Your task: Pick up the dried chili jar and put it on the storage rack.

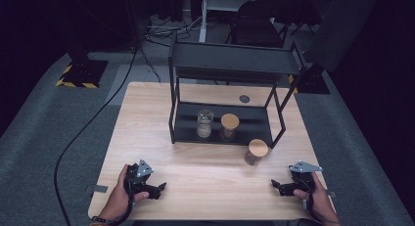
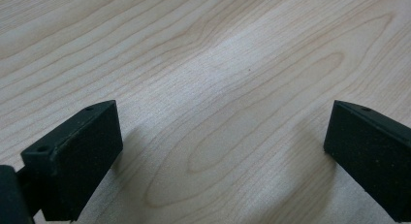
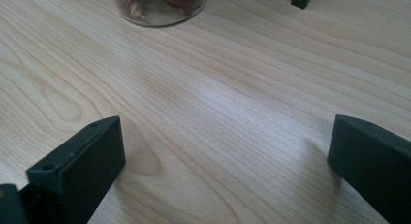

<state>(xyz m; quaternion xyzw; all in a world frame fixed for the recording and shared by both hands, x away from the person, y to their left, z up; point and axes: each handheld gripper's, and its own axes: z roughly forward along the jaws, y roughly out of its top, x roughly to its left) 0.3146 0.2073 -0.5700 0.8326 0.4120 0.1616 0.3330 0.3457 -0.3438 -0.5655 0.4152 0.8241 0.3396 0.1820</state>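
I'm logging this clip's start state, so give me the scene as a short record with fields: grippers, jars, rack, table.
left hand-held gripper: open, holds nothing, low over the near left of the table
right hand-held gripper: open, holds nothing, near right of the table
nearest jar: wooden lid, stands on the table in front of the rack's right leg
rack jars: clear glass jar and wooden-lidded jar, side by side on the lower shelf
rack: black, two shelves, top shelf bare
table: light wood
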